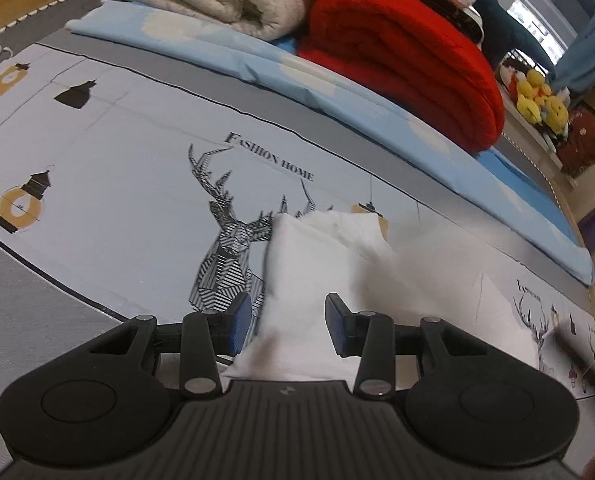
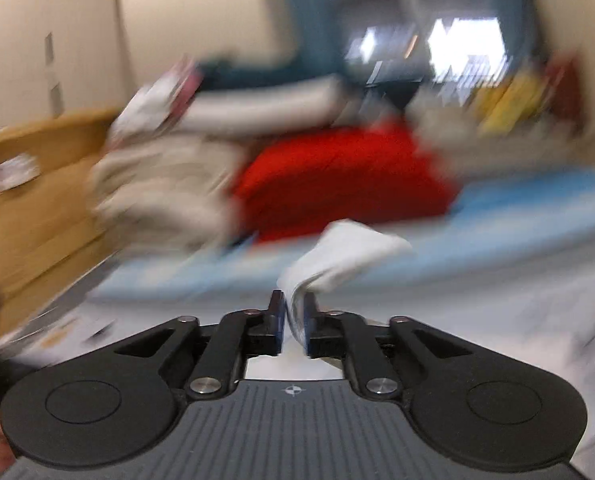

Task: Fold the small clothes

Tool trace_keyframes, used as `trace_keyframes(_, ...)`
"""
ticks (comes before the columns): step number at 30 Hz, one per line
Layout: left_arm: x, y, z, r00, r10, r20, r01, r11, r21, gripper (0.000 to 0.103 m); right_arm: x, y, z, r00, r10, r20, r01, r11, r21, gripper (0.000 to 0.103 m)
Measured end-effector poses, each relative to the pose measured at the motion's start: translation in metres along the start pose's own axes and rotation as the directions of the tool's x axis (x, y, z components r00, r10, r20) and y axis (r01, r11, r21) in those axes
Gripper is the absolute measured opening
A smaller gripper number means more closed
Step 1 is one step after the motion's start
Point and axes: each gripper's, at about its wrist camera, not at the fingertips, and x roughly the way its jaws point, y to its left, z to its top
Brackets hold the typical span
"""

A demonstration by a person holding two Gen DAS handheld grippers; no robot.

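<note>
White cloth (image 1: 305,280) lies near on the deer-print bedsheet (image 1: 137,184) in the left wrist view, passing between the parted jaws of the left gripper (image 1: 288,322), pads clear of it. Right wrist view, heavily blurred: right gripper (image 2: 294,320) pinches a white garment (image 2: 337,256) lifted before the red blanket (image 2: 337,176).

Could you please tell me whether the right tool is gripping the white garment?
Yes: the right tool is shut on the white cloth garment, pinched between its pads.
</note>
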Motion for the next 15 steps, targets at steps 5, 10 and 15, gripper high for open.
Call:
trace_keyframes(5, -0.001, 0.004, 0.005, 1.000, 0.013, 0.012, -0.013, 1.000, -0.010, 0.045, -0.001, 0.021, -0.014, 0.993, 0.010, -0.121, -0.006, 0.999, 0.033, 0.020)
trace_keyframes(10, 0.007, -0.001, 0.003, 1.000, 0.027, 0.006, -0.027, 1.000, -0.006, 0.045, -0.019, -0.013, -0.004, 0.990, -0.098, -0.101, 0.109, 0.987, 0.114, 0.030)
trace_keyframes(15, 0.016, 0.002, 0.003, 1.000, 0.024, -0.007, -0.025, 0.998, -0.062, 0.045, -0.012, -0.058, -0.020, 0.971, -0.217, -0.102, 0.234, 0.950, 0.208, 0.030)
